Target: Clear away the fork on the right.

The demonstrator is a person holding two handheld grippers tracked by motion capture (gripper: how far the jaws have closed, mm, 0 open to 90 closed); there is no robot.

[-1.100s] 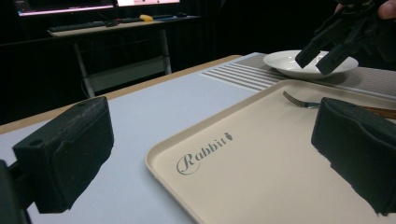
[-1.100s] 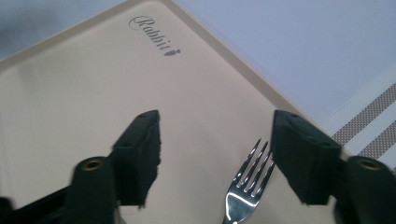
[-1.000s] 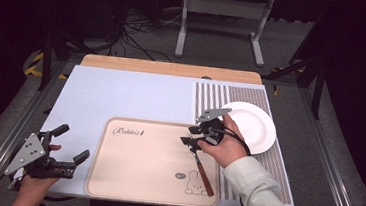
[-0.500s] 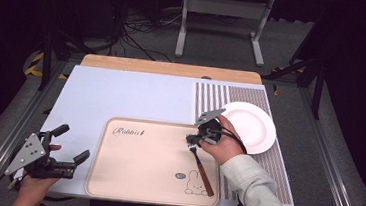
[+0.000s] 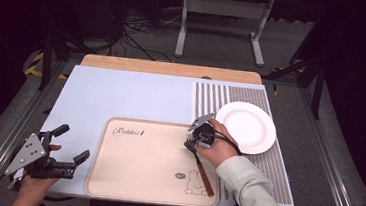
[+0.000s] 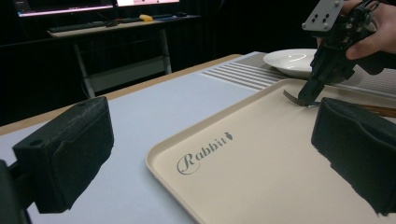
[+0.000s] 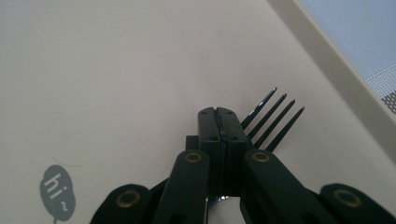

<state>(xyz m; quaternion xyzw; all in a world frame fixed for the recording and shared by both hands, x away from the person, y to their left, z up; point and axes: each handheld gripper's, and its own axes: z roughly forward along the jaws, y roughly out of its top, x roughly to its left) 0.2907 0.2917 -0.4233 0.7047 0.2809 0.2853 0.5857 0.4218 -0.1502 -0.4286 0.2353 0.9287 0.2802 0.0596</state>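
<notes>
At the near left corner of the table (image 5: 121, 92) we hold our left gripper (image 5: 68, 153) with its jaws wide apart and nothing between them, just off the left edge of the beige tray (image 5: 133, 184). In the left gripper view the two black pads (image 6: 65, 154) frame the tray's "Rabbit" lettering (image 6: 203, 151).

Moving right, our right gripper (image 5: 191, 143) stands over the tray's right part, jaws brought together on the neck of the fork (image 5: 200, 167), just behind the tines. In the right gripper view the closed tips (image 7: 218, 122) meet with the four tines (image 7: 273, 119) fanning out just beyond them.

Compared with a second ago, the right gripper has come lower onto the tray, and its jaws have just been closing on the fork; the left gripper has kept its place.

The fork lies on the tray near its right edge, its long axis running diagonally: the tines point toward the far left, the brown handle toward the near right corner. The white plate (image 5: 249, 129) sits just past the tray's right edge, on the striped mat (image 5: 261, 162).
</notes>
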